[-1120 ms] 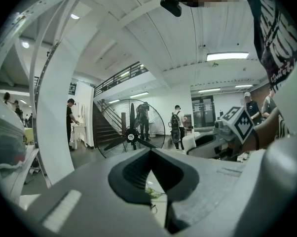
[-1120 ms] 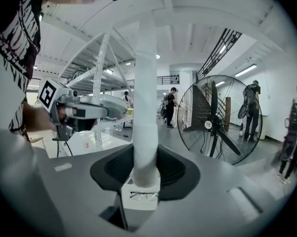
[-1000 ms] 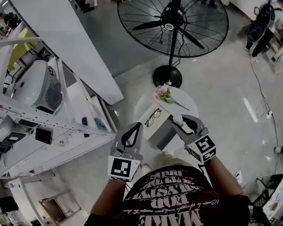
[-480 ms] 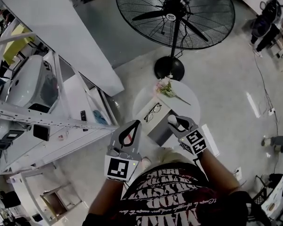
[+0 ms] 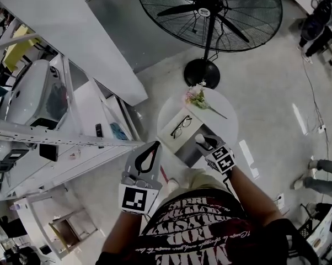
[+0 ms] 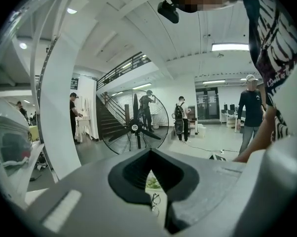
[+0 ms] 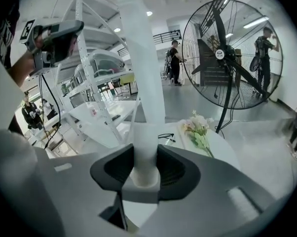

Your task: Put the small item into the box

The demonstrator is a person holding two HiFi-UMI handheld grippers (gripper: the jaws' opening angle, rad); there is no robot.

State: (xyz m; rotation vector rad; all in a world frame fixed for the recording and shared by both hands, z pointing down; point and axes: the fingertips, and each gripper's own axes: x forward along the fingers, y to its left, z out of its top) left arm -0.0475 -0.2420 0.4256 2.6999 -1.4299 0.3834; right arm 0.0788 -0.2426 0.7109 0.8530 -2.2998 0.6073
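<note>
A small white cylinder point(image 5: 199, 139) point(image 7: 145, 152) is clamped between the jaws of my right gripper point(image 5: 203, 141) point(image 7: 146, 157). That gripper hangs just over the open grey box point(image 5: 188, 153) on the round white table point(image 5: 228, 127). The box's white lid point(image 5: 171, 134) lies beside it, with a pair of glasses point(image 5: 181, 126) point(image 7: 166, 138) on top. My left gripper point(image 5: 154, 145) point(image 6: 149, 154) is held to the left of the table, off it. Its jaws are shut, the tips meet and nothing is between them.
A sprig of flowers point(image 5: 197, 97) point(image 7: 198, 130) lies at the table's far side. A big pedestal fan point(image 5: 210, 10) stands behind it on a black base point(image 5: 203, 72). White shelving racks point(image 5: 55, 131) fill the left. People stand at the far right point(image 5: 320, 21).
My right gripper has come down with the white cylinder, from above the box's right side to just over its opening. The left gripper has barely moved.
</note>
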